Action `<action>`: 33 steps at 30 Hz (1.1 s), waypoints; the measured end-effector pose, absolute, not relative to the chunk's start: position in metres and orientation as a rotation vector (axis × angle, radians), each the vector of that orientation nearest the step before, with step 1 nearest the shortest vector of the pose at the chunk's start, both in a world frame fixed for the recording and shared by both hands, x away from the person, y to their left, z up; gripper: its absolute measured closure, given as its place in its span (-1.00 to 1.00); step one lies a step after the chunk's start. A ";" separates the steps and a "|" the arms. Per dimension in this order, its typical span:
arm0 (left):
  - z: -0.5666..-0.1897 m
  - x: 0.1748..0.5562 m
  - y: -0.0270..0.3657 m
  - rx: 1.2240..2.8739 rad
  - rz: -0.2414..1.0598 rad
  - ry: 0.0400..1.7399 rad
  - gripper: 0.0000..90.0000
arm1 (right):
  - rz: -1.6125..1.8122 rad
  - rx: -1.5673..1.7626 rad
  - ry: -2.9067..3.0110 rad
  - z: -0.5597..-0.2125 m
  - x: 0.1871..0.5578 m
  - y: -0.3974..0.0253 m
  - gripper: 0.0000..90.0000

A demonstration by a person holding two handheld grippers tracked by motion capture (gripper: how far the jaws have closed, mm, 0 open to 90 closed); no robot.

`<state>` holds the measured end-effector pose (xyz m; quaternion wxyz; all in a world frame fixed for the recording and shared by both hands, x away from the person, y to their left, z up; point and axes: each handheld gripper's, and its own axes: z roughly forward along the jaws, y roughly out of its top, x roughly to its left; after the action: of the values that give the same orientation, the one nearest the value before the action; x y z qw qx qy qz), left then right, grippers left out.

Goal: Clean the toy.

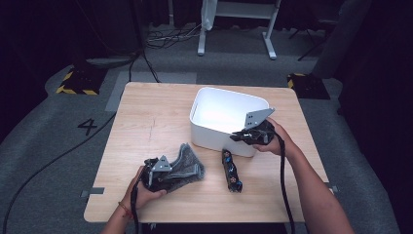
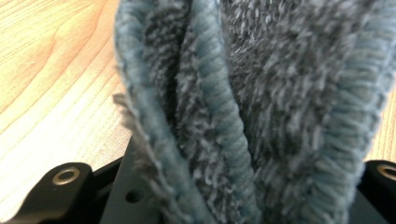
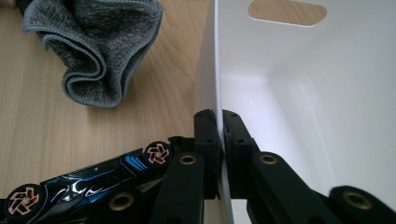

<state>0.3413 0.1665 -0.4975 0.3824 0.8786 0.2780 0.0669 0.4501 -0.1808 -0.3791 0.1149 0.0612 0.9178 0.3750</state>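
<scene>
Grey cloth, high view: microfibre cloth (image 1: 187, 165) bunched on the wooden table (image 1: 146, 122), at the tip of the left gripper (image 1: 168, 170), near the front-left part of the table.
Left gripper, high view: held low in the person's left hand (image 1: 146, 187), jaws pointing right and slightly away, into the cloth.
White bin, high view: plastic bin (image 1: 207, 134) stands upright right of centre, up and to the right of the cloth, open top, nothing seen inside.
Right gripper, high view: right gripper (image 1: 243, 135) sits at the bin's near-right rim, in the right hand (image 1: 272, 141).
Toy car, high view: dark toy car (image 1: 232, 170) lies between cloth and right forearm, just in front of the bin, long axis running toward and away from the person.
Nearer hand: left gripper is on the cloth; right gripper is the nearer one to the car.

Cloth, left gripper view: folds of the cloth (image 2: 261, 112) rise between the two black jaws, which look closed onto it, stitched hems running upward.
Table, left gripper view: wood grain at the left, cloth edge just above it.

Jaws, right gripper view: narrow, pinched on the bin's wall (image 3: 212, 93), one jaw outside, one inside.
Bin interior, right gripper view: bare white, handle slot (image 3: 287, 13) in the far wall.
Car, right gripper view: toy car (image 3: 88, 179) lies left of the jaws, outside the wall, beside it.
Cloth, right gripper view: cloth (image 3: 98, 51) farther off, left of the wall, well apart from the bin.
Judgement: cloth must travel right and away, over the rim that the right gripper steadies.
</scene>
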 end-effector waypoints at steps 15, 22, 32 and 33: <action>-0.497 0.338 0.160 2.252 0.154 0.686 0.49 | 1.120 0.109 2.721 -0.379 0.443 -0.176 0.93; -0.497 0.336 0.158 2.254 0.147 0.681 0.49 | 1.132 0.093 2.737 -0.379 0.440 -0.176 0.93; -0.497 0.335 0.153 2.259 0.136 0.666 0.49 | 1.124 0.079 2.746 -0.379 0.434 -0.178 0.92; -0.497 0.335 0.153 2.260 0.135 0.663 0.49 | 1.125 0.079 2.746 -0.379 0.434 -0.178 0.92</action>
<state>0.3346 0.1529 -0.4970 0.3814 0.8856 0.2596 0.0530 0.4337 -0.1780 -0.3786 0.0864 0.0267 0.9216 0.3775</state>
